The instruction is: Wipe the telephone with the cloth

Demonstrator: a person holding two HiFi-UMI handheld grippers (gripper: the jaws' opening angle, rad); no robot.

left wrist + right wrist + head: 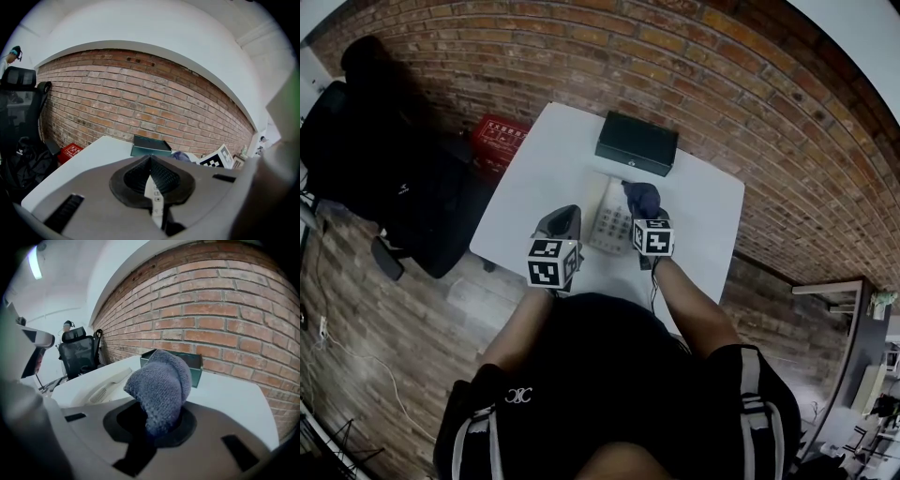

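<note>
My right gripper (pixel 645 212) has its fingers clamped on the blue cloth (pixel 161 385) over the telephone (pixel 609 223) on the tabletop (pixel 551 159). My left gripper (pixel 566 217) waits beside it, fingers together and empty. Wiping looks due: I should press the cloth down and sweep it across the keypad.

1. We see a white tabletop (pixel 534 178) standing close by a brick wall (pixel 722 103).
2. At its far edge, on the wall side, lies a dark green box (pixel 637 142), flat on the surface.
3. Nearer us, about the middle, lies the pale telephone (pixel 609 223), keypad up, near the box but apart from it.
4. Its handset (pixel 105 385) rests along the telephone's left side.
</note>
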